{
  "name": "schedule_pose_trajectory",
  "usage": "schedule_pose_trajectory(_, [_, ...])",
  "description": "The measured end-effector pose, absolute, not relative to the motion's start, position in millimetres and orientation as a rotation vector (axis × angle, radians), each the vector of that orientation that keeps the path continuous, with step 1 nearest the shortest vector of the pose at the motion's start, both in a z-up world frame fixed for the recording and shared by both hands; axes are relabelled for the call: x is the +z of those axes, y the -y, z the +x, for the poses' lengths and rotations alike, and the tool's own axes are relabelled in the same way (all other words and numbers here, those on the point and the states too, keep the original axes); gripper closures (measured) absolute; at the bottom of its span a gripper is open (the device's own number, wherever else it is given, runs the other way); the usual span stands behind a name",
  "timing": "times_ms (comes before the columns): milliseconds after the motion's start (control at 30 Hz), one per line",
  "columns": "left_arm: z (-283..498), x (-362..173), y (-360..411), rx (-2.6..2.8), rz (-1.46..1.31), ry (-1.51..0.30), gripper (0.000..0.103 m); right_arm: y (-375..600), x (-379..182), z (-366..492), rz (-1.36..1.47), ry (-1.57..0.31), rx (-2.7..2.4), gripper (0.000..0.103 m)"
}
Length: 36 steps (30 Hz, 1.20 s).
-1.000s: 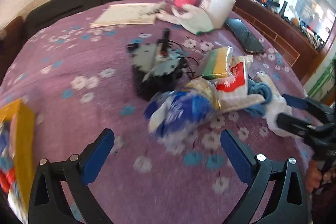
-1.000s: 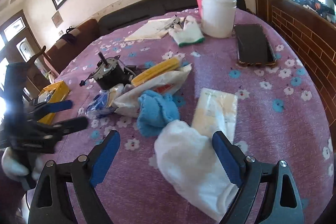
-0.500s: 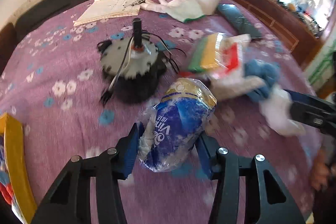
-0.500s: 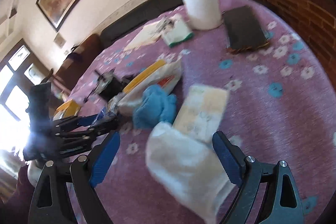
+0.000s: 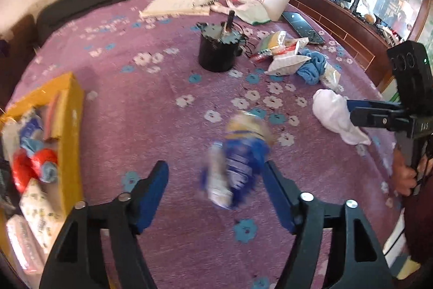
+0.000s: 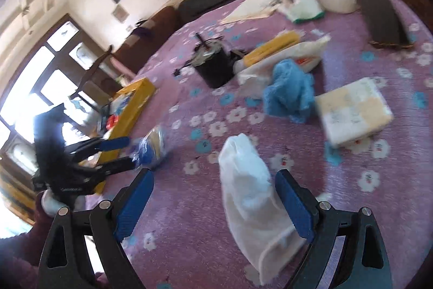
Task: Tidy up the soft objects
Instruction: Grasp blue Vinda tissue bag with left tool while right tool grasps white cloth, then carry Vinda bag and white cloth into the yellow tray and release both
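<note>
While sorting was only partly done, these stood:
Yellow box (image 5: pixel 71 110): several soft packs already inside.
Left gripper (image 5: pixel 216 180): fingers spread, blue packet (image 5: pixel 240 159) blurred against one, grip uncertain.
Right gripper (image 6: pixel 213 197): released, astride white cloth (image 6: pixel 251 197).
Left on tabletop (image 5: pixel 162 88): blue cloth (image 6: pixel 289 96), tissue pack (image 6: pixel 354 110).

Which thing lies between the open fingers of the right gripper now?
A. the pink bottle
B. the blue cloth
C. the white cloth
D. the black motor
C: in the right wrist view the white cloth lies between the spread fingers of the right gripper, on the purple tablecloth.
</note>
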<state>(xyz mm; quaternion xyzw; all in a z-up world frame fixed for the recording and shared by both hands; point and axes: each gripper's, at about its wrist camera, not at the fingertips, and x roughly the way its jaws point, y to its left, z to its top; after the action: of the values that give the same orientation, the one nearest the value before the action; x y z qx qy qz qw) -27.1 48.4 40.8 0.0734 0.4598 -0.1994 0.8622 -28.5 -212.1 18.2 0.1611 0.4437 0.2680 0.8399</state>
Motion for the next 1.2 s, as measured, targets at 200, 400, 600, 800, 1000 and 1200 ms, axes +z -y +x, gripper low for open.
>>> schedule_pose_trajectory(200, [-19.3,29.8,-39.4,-0.387,0.22,-0.938,0.024,199.8,13.2,-25.4,0.257,-0.956,0.465,0.009])
schedule_pose_trajectory(400, [-3.2,6.3,-20.8,-0.388,0.239,-0.975,0.022,184.7,15.0,-20.1,0.166,-0.96,0.413,0.009])
schedule_pose_trajectory(600, [-10.8,3.3,-16.5,-0.323,0.18,-0.941,0.022,168.8,11.0,-26.8,0.049,-0.96,0.366,0.009])
schedule_pose_trajectory(800, [-27.0,19.0,-35.9,-0.368,0.04,-0.921,0.059,158.2,9.1,-30.5,-0.041,-0.961,0.268,0.048])
schedule_pose_trajectory(1000, [-54.2,49.1,-60.6,-0.397,-0.064,-0.837,0.059,158.6,16.9,-35.9,-0.008,-0.947,0.25,0.077])
schedule_pose_trajectory(1200, [-76.1,71.7,-103.0,-0.358,-0.167,-0.776,0.058,140.9,34.0,-50.7,-0.033,-0.9,0.258,0.079])
